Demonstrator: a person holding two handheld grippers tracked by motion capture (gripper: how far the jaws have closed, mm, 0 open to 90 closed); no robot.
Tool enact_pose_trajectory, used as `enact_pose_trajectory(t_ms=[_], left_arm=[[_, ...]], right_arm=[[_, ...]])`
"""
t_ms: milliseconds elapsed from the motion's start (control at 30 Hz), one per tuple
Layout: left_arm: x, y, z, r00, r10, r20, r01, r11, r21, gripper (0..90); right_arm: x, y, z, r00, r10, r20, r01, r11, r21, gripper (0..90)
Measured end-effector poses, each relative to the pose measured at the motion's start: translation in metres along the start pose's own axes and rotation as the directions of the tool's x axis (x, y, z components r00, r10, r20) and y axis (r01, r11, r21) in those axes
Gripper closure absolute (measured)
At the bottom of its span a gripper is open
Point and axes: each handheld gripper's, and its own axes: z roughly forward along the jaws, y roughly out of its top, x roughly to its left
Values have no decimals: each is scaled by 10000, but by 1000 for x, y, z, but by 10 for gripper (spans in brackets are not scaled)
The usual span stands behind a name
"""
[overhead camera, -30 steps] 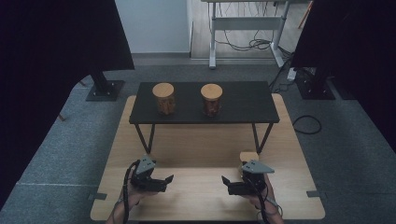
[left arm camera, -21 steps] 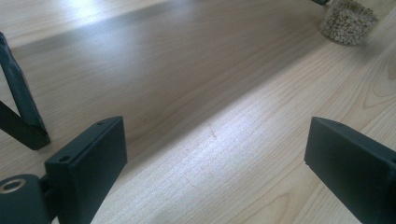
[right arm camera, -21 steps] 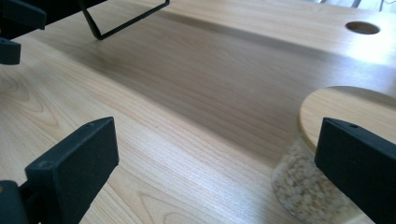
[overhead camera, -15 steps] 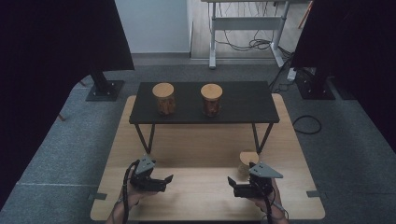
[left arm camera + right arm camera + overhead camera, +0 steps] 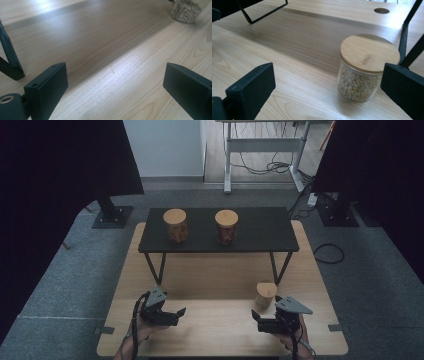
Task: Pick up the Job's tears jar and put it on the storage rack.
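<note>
Wooden-lidded jar (image 5: 362, 72) stands upright beside open right tool (image 5: 264, 320).

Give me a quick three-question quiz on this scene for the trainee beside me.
1. True or false: the jar nearest the right gripper has its wooden lid on.
2. How many jars stand on the black shelf?
3. The left gripper is: A) shut on a jar, B) open over bare wood, C) resting on the shelf.

Key: 1. True. 2. Two. 3. B.
</note>
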Motion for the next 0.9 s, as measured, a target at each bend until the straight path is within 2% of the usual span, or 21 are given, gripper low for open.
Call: enact_pose_trajectory(t_ms=[367, 567, 900], left_arm=[[0, 0, 1, 10000, 9, 50, -9, 10000, 39, 53], [-1, 1, 1, 10000, 30, 21, -30, 10000, 72, 53], [-3, 2, 4, 9999, 103, 53, -104, 9999, 138, 53]], right_arm=[[-10, -4, 5, 9992, 366, 132, -368, 9992, 170, 0], [-12, -4, 7, 9992, 323, 251, -330, 9990, 302, 0], [-25, -4, 16, 9996, 267, 47, -269, 9986, 465, 0]])
